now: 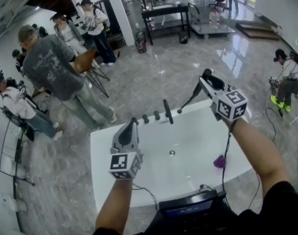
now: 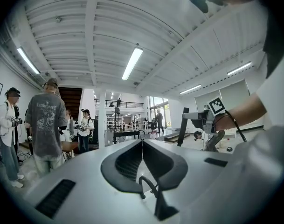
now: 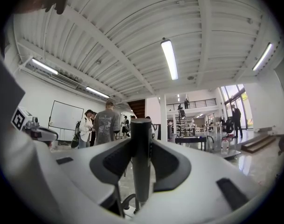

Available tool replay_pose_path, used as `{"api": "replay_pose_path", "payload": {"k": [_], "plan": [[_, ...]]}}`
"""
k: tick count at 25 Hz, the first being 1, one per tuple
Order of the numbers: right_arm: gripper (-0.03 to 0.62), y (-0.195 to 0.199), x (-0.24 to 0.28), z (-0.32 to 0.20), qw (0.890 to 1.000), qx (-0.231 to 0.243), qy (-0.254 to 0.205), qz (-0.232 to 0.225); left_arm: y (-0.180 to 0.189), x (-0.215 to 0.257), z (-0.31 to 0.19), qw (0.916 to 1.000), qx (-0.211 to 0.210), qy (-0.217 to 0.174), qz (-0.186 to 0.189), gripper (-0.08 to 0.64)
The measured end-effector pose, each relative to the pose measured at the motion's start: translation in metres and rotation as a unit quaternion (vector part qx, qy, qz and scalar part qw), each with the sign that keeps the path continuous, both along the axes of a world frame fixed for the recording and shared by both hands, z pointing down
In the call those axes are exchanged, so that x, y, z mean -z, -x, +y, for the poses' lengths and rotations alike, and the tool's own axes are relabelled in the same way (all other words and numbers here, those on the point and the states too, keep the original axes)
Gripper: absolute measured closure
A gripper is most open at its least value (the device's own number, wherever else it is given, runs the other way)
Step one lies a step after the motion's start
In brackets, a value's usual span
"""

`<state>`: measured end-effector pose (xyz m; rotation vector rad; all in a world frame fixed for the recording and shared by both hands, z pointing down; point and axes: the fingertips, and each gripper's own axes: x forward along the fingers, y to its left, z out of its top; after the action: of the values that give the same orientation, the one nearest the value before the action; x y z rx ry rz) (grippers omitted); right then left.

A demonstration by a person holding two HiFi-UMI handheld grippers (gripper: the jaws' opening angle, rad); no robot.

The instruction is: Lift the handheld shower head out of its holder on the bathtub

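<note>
Right tongs [image 1: 206, 83], right of centre, are clamped on the dark handheld shower head [image 3: 142, 153], held above the white bathtub [image 1: 197, 136] rim. Left tongs [image 1: 133, 124], lower left, are pressed together, empty.

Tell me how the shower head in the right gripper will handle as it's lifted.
The shower head is probably stiff: its dark handle stands straight between the right gripper's jaws. That smooth, round handle may twist or slip in the grip. The hose hanging down to the bathtub looks floppy and will likely tug back.
</note>
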<state>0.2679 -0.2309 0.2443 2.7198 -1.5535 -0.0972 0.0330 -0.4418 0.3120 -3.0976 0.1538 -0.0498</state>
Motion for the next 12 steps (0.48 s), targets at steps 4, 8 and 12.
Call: {"api": "replay_pose_path", "payload": {"k": [4,8,12], "plan": [[0.451,0.012,0.016,0.007,1.000,0.010,-0.009,0.009,0.006,0.009,-0.002,0.9999,0.009,0.010,0.008,0.545],[0.451,0.019,0.038,0.017,0.999,0.028,-0.028,0.000,0.007,0.014,0.000,0.9996,0.019,0.017,0.010,0.545],[0.451,0.024,0.052,0.033,0.998,0.042,-0.040,0.007,0.008,0.004,0.004,0.9993,0.031,0.019,0.010,0.545]]}}
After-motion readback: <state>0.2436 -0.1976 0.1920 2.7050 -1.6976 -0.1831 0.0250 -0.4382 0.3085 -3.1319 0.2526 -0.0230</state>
